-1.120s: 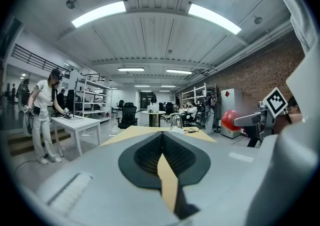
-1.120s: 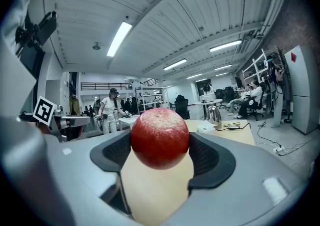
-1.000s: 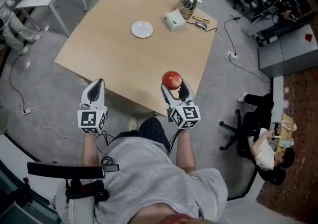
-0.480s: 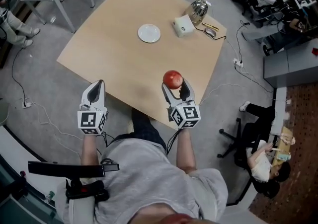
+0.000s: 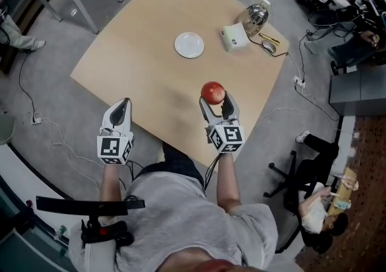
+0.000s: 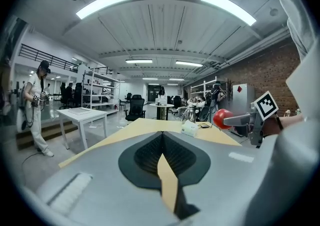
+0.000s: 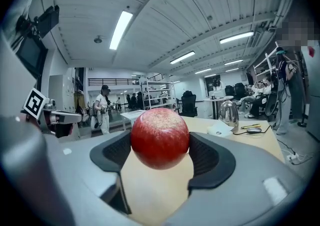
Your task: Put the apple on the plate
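Head view: right gripper (image 5: 217,102) is clamped on a red apple (image 5: 213,92), one jaw each side. Apple is off the surface, over the near part of the wooden table (image 5: 145,66), close to its near edge. Right gripper view confirms: both dark pads pressed to the apple's flanks, approx. mid-height, jaws about apple-width apart.

White plate (image 5: 189,44) sits bare further in on the table, well apart from the apple and slightly to its left.

Left gripper (image 5: 119,110) is at the table's near edge, well apart from the right one. Left gripper view shows its jaws brought together with nothing between them.

Beyond the plate, at the far right corner: small white box (image 5: 234,38), metal kettle (image 5: 256,16) just behind it, computer mouse (image 5: 269,47) w/ cable alongside.
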`<action>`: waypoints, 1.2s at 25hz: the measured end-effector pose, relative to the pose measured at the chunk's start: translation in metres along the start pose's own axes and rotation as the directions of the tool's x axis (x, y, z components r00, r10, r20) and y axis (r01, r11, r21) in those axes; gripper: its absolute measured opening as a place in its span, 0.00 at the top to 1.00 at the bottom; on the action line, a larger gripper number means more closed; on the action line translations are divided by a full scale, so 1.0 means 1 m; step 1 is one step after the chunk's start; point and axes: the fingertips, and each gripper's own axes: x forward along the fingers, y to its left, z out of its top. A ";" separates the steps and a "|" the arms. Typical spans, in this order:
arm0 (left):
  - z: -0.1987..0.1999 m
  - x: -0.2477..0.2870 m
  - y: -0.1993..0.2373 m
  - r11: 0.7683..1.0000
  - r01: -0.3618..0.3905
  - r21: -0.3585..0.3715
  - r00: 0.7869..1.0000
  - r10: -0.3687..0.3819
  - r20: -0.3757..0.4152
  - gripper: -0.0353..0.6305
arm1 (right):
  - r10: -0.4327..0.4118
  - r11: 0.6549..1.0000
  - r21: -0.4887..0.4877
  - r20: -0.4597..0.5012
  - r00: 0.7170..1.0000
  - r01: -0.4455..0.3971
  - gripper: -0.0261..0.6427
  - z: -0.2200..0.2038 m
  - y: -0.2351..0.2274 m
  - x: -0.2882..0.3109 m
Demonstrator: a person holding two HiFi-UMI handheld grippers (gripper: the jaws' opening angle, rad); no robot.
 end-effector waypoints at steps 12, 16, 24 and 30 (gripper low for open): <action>-0.024 0.039 0.013 1.000 -0.021 -0.021 0.997 0.019 -0.072 0.92 | 0.021 1.000 0.001 -0.047 0.999 -0.021 0.41 -0.018 -0.024 0.069; -0.029 0.046 0.017 0.999 -0.030 -0.028 0.996 0.027 -0.086 0.92 | 0.025 1.000 -0.007 -0.050 0.998 -0.026 0.41 -0.023 -0.030 0.088; -0.040 0.057 0.022 0.997 -0.049 -0.051 0.993 0.043 -0.110 0.92 | 0.035 0.999 -0.036 -0.062 0.998 -0.037 0.41 -0.033 -0.044 0.126; -0.050 0.063 0.023 0.997 -0.054 -0.063 0.991 0.045 -0.129 0.92 | 0.041 0.997 -0.055 -0.082 0.996 -0.045 0.41 -0.044 -0.052 0.155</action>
